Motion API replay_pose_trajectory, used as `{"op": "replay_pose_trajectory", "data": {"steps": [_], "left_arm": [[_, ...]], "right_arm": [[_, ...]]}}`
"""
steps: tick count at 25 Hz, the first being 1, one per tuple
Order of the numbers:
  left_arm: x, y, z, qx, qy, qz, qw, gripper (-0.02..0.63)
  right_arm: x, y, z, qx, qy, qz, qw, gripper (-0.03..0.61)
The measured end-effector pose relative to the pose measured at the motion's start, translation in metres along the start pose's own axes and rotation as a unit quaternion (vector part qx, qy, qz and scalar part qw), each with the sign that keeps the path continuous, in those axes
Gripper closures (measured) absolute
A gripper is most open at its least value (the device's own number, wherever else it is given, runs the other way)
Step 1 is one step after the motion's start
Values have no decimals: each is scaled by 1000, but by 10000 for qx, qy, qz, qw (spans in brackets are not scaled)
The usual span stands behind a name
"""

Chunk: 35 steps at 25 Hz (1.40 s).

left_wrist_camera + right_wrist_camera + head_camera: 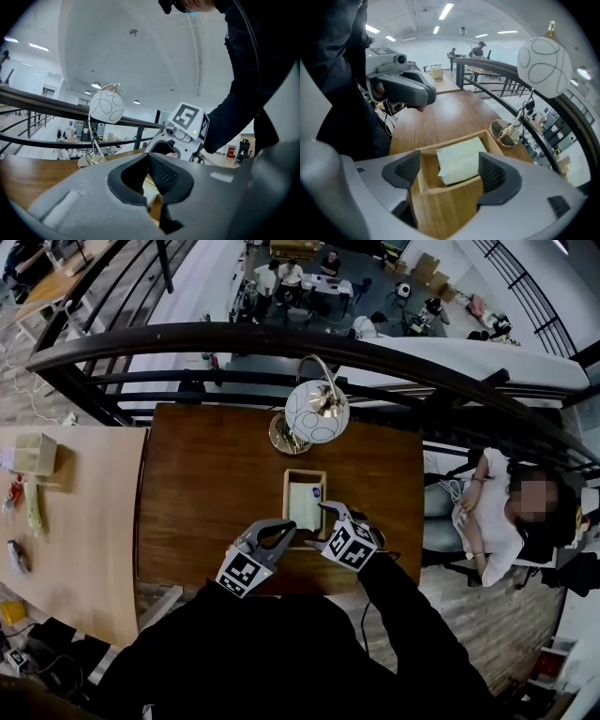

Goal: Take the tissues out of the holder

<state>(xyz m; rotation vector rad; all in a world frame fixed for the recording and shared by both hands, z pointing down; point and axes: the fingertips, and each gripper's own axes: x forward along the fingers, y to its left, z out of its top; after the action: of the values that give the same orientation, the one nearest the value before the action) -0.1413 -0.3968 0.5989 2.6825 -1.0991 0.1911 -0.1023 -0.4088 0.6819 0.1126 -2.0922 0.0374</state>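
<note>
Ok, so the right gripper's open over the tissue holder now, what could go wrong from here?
1. The right gripper is open above the tissues, close to the walls of the holder; a pad may catch wood instead of paper.
2. The left gripper, shut beside the holder, seems not to pin it, so pulling could lift or drag it along.
3. The lamp stands just beyond; a sliding holder might bump its base.
</note>
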Motion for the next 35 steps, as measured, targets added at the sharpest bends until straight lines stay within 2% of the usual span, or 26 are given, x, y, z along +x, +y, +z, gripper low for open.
{"op": "replay_pose_trajectory", "data": {"steps": [4, 16, 31, 33, 35], "left_arm": [[8, 3, -4, -60, 25, 96, 9999, 604], [22, 21, -22, -243, 124, 314, 9991, 604], [14, 34, -33, -395, 227, 470, 9979, 604], [13, 35, -33, -397, 231, 468, 9978, 604], [13, 35, -35, -395, 233, 469, 9978, 604]], "right_arm": [[18, -10, -5, -365, 304, 63, 9989, 146], [67, -29, -29, -886, 1190, 364, 9883, 28], [101, -36, -39, -956, 1715, 380, 9798, 23], [101, -37, -39, -953, 1713, 329, 9800, 33], [99, -38, -37, -946, 1709, 303, 9803, 81]]}}
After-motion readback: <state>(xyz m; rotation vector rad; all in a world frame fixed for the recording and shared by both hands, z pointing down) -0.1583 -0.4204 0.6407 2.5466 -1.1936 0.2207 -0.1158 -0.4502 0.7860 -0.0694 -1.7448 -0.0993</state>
